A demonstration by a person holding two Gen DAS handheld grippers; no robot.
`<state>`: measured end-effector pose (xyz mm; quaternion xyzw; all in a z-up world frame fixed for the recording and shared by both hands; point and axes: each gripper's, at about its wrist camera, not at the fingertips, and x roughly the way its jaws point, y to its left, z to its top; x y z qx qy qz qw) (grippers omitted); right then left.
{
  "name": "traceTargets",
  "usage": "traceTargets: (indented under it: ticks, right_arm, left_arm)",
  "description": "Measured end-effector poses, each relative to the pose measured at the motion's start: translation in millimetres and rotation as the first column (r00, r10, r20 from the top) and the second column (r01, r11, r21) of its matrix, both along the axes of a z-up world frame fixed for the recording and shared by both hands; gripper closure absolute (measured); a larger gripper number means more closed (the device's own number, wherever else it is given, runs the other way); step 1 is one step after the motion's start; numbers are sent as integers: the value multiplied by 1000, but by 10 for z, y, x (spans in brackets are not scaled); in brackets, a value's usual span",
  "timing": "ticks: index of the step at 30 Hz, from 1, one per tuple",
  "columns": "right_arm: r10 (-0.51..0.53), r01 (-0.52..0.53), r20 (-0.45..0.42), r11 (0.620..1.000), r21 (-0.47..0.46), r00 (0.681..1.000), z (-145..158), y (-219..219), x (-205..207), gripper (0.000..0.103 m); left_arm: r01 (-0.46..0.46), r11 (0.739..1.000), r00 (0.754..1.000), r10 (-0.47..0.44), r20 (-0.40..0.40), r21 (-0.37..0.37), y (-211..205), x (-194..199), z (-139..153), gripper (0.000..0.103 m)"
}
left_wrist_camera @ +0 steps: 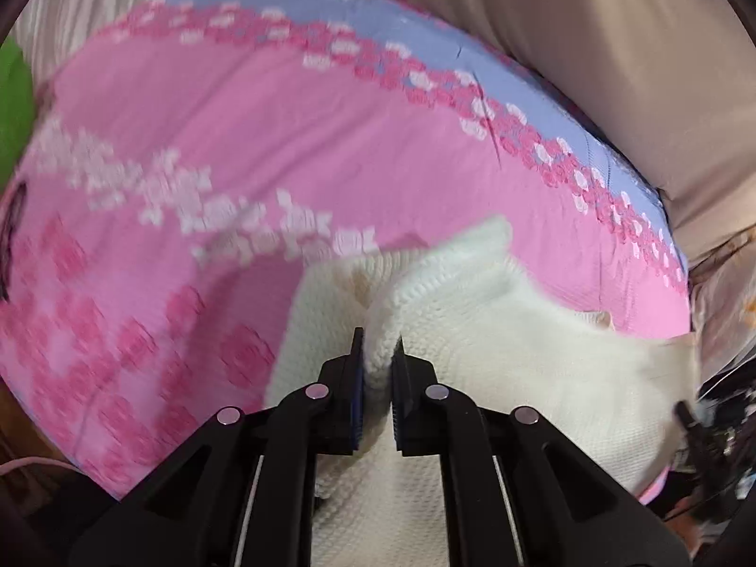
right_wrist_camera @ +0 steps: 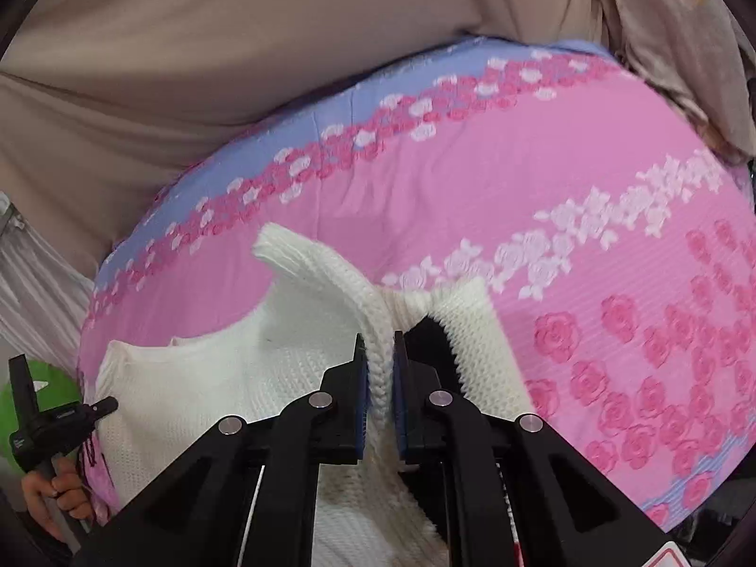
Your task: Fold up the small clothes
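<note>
A small white knitted garment (left_wrist_camera: 496,354) lies on a pink bedsheet (left_wrist_camera: 236,141) with a rose pattern. My left gripper (left_wrist_camera: 378,338) is shut on a bunched fold of the knit, which bulges up between its blue pads. In the right wrist view the same white garment (right_wrist_camera: 212,378) spreads to the left, and my right gripper (right_wrist_camera: 378,342) is shut on a ribbed edge of it that runs up between the jaws. A flap of the knit (right_wrist_camera: 477,330) folds over to the right of the right gripper, with a dark gap under it.
The sheet has a blue border (right_wrist_camera: 283,132) at its far side, against beige fabric (right_wrist_camera: 236,47). A hand (right_wrist_camera: 61,491) holds the other gripper's black handle (right_wrist_camera: 42,420) at the lower left of the right wrist view. Something green (left_wrist_camera: 14,108) sits beyond the sheet's left edge.
</note>
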<state>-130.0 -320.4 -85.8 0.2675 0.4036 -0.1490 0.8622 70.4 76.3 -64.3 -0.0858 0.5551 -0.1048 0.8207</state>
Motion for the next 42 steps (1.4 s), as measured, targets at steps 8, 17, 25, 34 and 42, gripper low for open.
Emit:
traceTargets:
  ticks: [8,17,25,34,42]
  right_arm:
    - [-34,45,-164,997,62,986,-722,-355,155,86]
    - [205,-209,-67,976,-60,976,142,702,-200,74]
    - [448,-486,-315,873,-50,837,-572,1727,68,79]
    - [461,-502,-298,862,-72,836,-415,1864,340,78]
    - [470,-497,-221,864,-81,855,-100,1958,562,74]
  left_arm:
    - [24,990,999,-19,-41,137,-170,170,-446,90]
    - [-9,992,1000,11,-15,124,179,-413,-100,65]
    - [47,985,998,-39,-52,168,-16,-677,-175,65]
    - [40,986,998,-31,-54,164,33,-666,-197,65]
    - [2,991,997,9,-78,136,164,-617,-284,55]
